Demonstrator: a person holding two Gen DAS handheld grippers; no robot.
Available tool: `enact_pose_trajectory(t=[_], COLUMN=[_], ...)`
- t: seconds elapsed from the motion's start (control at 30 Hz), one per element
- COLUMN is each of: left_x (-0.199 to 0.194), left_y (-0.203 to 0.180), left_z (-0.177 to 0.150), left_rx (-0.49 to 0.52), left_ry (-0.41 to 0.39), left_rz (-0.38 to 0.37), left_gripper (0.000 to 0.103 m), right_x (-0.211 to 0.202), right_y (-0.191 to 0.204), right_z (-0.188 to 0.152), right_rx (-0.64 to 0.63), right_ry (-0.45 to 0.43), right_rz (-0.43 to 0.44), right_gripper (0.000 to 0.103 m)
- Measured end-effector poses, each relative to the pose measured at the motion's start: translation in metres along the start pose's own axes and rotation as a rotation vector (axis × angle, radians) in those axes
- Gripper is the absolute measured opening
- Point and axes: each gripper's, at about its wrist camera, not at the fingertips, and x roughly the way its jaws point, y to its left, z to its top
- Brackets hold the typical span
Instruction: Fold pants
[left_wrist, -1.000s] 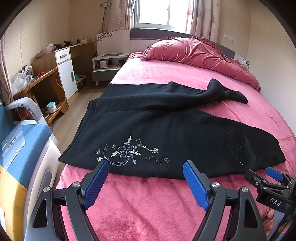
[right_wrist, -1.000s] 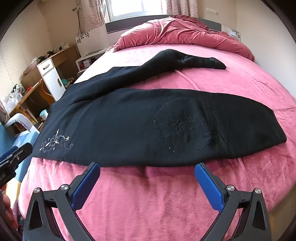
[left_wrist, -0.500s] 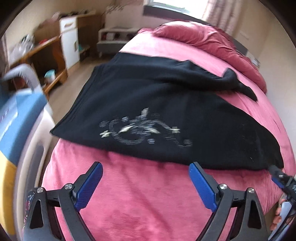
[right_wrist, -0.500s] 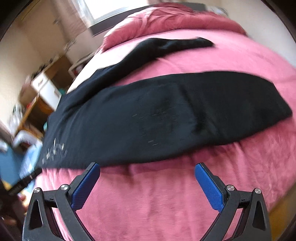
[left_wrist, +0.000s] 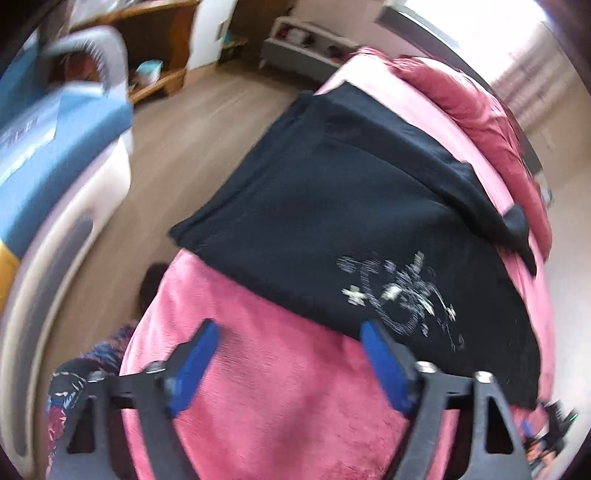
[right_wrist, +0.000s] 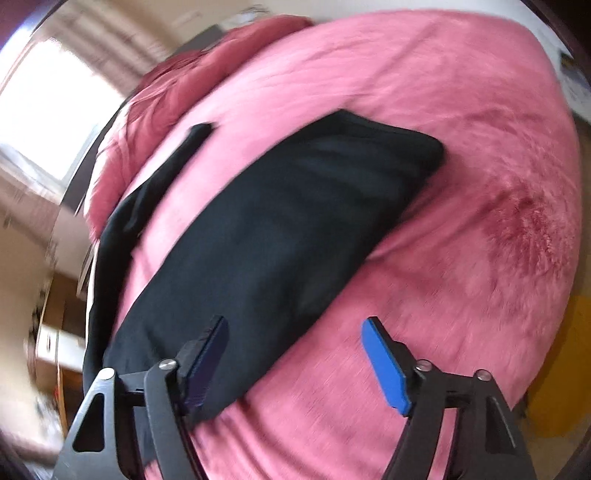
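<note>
Black pants (left_wrist: 332, 206) lie spread across a pink bed, with pale floral embroidery (left_wrist: 402, 295) near the waist. My left gripper (left_wrist: 288, 339) hovers over the pink cover just short of the waist hem; its jaws are closing with only bedding between them. In the right wrist view the near leg of the pants (right_wrist: 280, 236) runs up to its cuff end. My right gripper (right_wrist: 295, 339) is over that leg's near edge, jaws closing, the left pad above the black cloth and the right pad above the cover. Both views are blurred and rolled.
The pink bed cover (right_wrist: 461, 166) fills most of the right view, with a rumpled red duvet (left_wrist: 472, 99) at the head. Left of the bed are wooden floor (left_wrist: 177, 155), a blue and white chair (left_wrist: 55, 122) and a desk with shelves (left_wrist: 162, 44).
Both grippers have dropped closer to the bed and rolled, so both views tilt. The left swung toward the waist end, the right toward the leg end. Both sets of jaws have narrowed.
</note>
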Motion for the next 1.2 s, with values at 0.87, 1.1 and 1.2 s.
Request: enact_pose_trajectory(t=[0.87,1.1,1.2], left_x=[-0.029,-0.05,-0.056], left_y=[0.012,0.021,0.024], left_z=[0.045,0.028,0.013], left_rx=[-0.105,-0.099,-0.084], left_ry=[-0.125,-0.12,-0.099], left_rz=[0.035,0.029,0.037], left_gripper=[0.008,0.008,0.008], right_x=[0.009,-0.017,-0.028], right_y=[0.008,-0.007,-0.018], right_z=[0.053,0.044,0.039], right_rx=[-0.055,-0.05,-0.048], right_ry=[-0.057,-0.071,-0.072], right_rz=[-0.045,-0.057,-0.07], right_gripper=[0.019,0.018,0.018])
